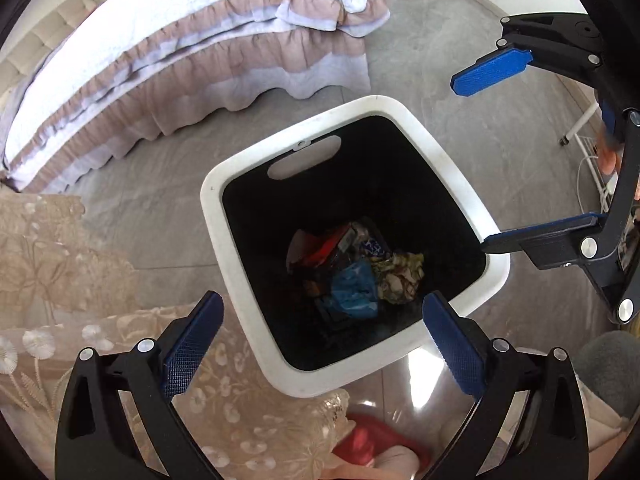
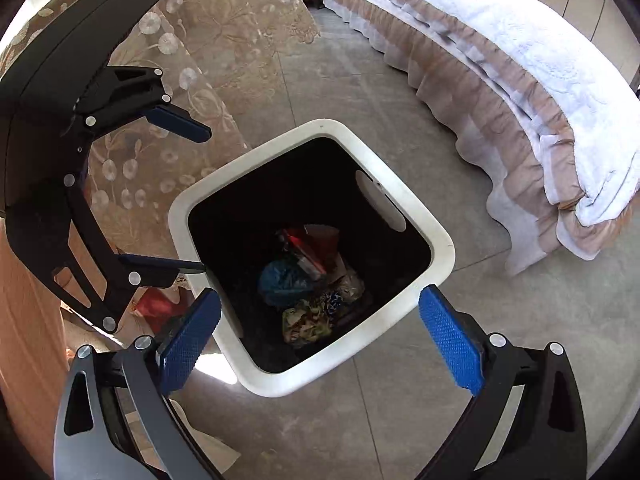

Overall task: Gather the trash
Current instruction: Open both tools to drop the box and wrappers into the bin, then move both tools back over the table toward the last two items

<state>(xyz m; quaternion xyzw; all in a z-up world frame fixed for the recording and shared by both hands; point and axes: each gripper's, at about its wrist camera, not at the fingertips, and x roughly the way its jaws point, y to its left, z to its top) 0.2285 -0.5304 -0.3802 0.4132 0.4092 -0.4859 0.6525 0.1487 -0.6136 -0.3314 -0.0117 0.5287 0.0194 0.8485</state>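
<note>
Trash [image 1: 356,268] is lying at the bottom of the white bin [image 1: 248,320] in the left wrist view: a blue crumpled bag, a red wrapper and some scrunched paper. The left gripper [image 1: 320,344] is hanging over the bin with its fingers wide apart and nothing between them. The right gripper [image 1: 480,160] is showing at the side, open too. A bed [image 1: 168,40] is standing behind.

From the right wrist view, the right gripper [image 2: 320,344] is also spread wide and empty over the bin [image 2: 280,384], with the same trash [image 2: 308,284] inside. I am guessing this load is already dropped in. No more trash is showing on the floor [image 2: 440,360]. No writing is clear enough to read.
</note>
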